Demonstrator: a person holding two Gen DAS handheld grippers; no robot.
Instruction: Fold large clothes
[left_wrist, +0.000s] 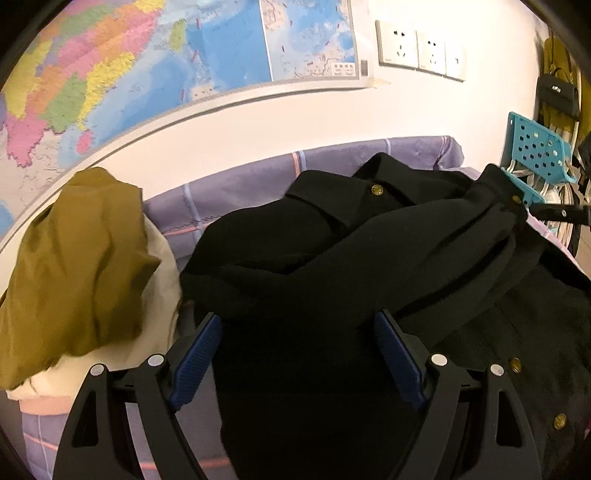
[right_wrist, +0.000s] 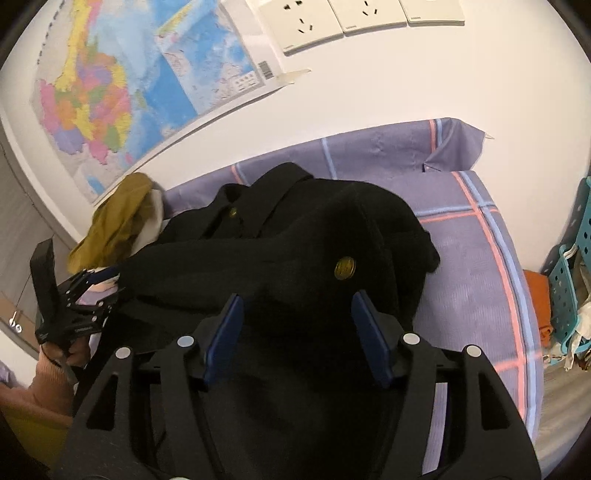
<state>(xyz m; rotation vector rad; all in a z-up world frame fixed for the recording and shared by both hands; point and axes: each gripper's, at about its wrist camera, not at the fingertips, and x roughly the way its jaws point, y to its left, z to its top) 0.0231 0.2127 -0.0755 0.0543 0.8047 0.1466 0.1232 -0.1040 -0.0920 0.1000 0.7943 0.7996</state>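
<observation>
Coat (left_wrist: 332, 258), black and bunched on the bed (right_wrist: 480, 258), fills the gap between both spread jaws, so I'd lower each pair onto one clean edge before pinching and pulling it flat.

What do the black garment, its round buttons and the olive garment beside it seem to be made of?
Black garment: probably thick matte woven cloth, perhaps wool-like; it drapes in heavy soft folds without sheen.
Buttons: look like brass-toned metal, with a dull golden shine, though plated plastic is possible.
Olive garment: thinner, smoother fabric with a faint sheen and sharper creases.
</observation>
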